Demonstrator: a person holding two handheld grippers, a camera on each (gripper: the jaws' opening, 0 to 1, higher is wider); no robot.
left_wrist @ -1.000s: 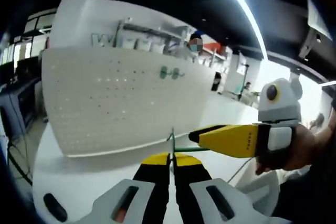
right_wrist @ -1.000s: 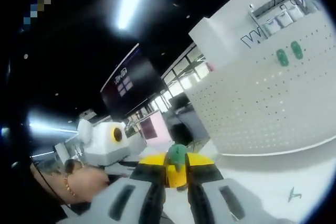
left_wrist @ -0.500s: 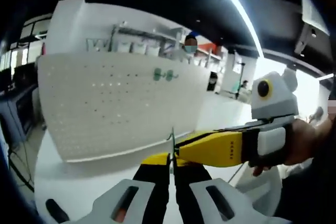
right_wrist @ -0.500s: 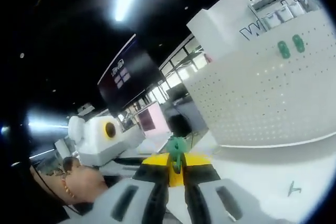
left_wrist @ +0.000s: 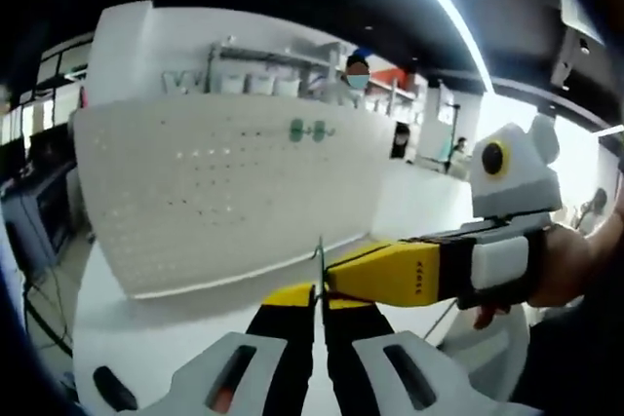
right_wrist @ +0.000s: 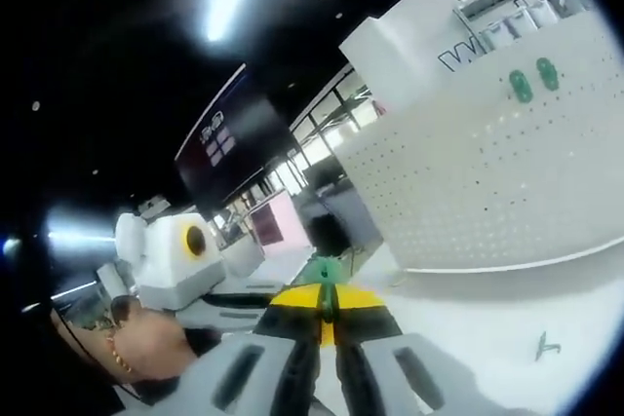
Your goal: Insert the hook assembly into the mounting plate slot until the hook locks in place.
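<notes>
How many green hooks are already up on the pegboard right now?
2. Both green hooks sit side by side near the top of the white pegboard: one just left of the other in the left gripper view. None look hidden.

The left claw (left_wrist: 319,301) has black jaws capped in yellow at the tips, set on a pale grey body with dark oval slots, one showing orange. The right claw (right_wrist: 328,305) looks the same: black jaws, yellow tips, grey slotted body. Seen from the left gripper view, its long yellow jaw bears small dark lettering, next to a black band and white block. A hand (right_wrist: 146,348) wears a thin beaded bracelet.
</notes>
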